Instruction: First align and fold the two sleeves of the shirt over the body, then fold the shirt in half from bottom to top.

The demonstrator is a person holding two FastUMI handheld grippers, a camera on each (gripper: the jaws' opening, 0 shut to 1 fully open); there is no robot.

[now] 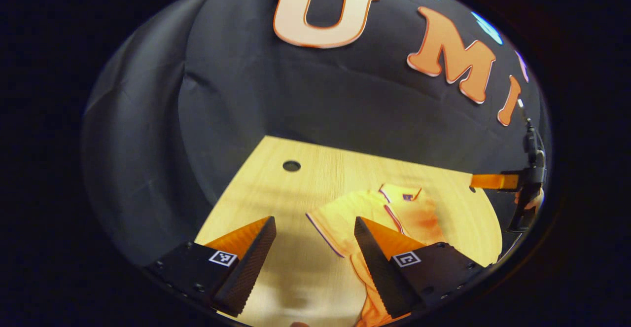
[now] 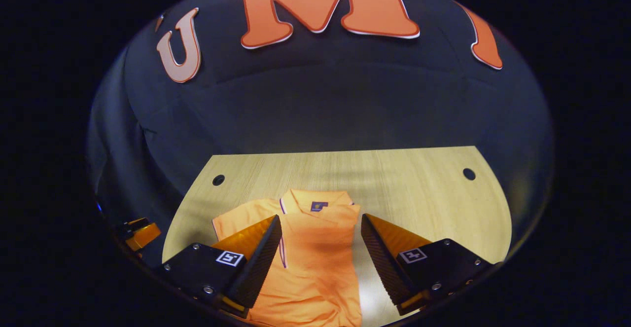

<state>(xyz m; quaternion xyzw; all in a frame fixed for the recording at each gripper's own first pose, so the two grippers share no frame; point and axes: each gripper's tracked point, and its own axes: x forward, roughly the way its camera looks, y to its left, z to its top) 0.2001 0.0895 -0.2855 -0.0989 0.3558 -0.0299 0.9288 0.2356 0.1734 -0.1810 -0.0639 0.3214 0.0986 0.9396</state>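
An orange polo shirt [image 2: 315, 263] lies flat on the wooden table [image 2: 419, 184], collar [image 2: 318, 201] toward the far wall. One sleeve [image 2: 236, 223] sticks out to the left; the shirt's other side ends in a straight edge, its sleeve lying over the body. My right gripper [image 2: 320, 218] hovers open above the chest, touching nothing. My left gripper [image 1: 314, 223] is open too, over the spread sleeve [image 1: 330, 223] at the shirt's [image 1: 414, 213] edge, with nothing between its fingers. The right gripper [image 1: 512, 184] shows at the far right of the left gripper view.
Round holes are cut into the tabletop near its far corners [image 2: 218, 179] [image 2: 469, 173]. Black cloth walls close in the table on the far side and the left. The left gripper [image 2: 140, 233] sits low at the left edge of the right gripper view.
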